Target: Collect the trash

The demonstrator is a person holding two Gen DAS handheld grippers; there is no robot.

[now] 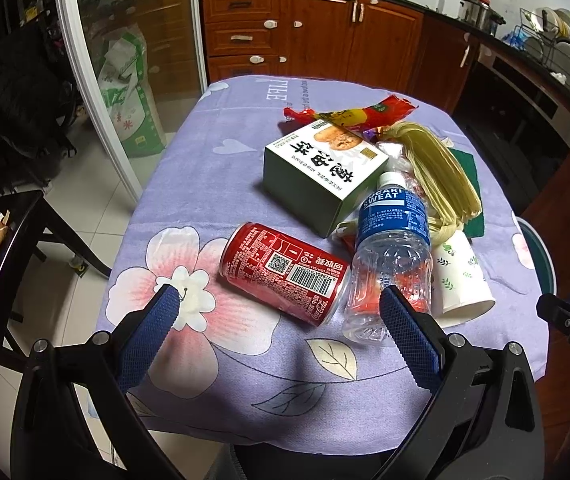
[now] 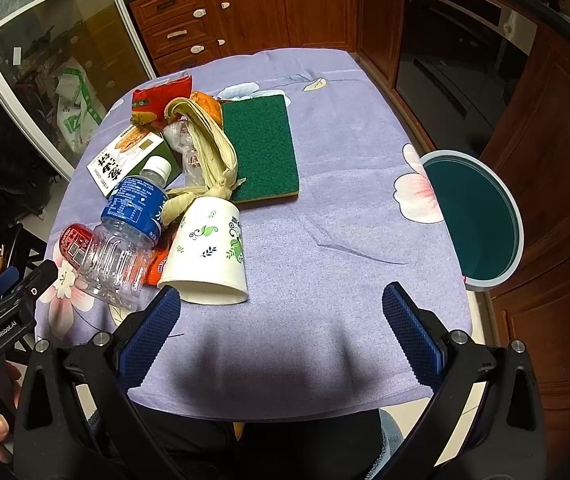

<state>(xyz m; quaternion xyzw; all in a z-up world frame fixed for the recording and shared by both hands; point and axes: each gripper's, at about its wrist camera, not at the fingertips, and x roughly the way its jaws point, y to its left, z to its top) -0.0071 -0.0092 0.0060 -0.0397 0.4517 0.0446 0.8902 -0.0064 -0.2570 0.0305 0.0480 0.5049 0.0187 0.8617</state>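
Trash lies on a purple flowered tablecloth (image 1: 213, 184). A red can (image 1: 283, 272) lies on its side beside a clear bottle with a blue label (image 1: 391, 256), a white paper cup (image 1: 461, 276), a green-white box (image 1: 325, 172), corn husks (image 1: 441, 168) and a red snack wrapper (image 1: 353, 114). My left gripper (image 1: 281, 336) is open and empty, just in front of the can and bottle. My right gripper (image 2: 281, 336) is open and empty, its left finger near the cup (image 2: 209, 248). The bottle (image 2: 129, 232) and can (image 2: 75, 244) lie to its left.
A green scouring pad (image 2: 263, 144) lies behind the cup. A teal bin with a white rim (image 2: 479, 216) stands off the table's right edge. Wooden cabinets (image 1: 313, 32) and an oven (image 2: 457, 48) are behind. A dark chair (image 1: 9, 248) stands at the left.
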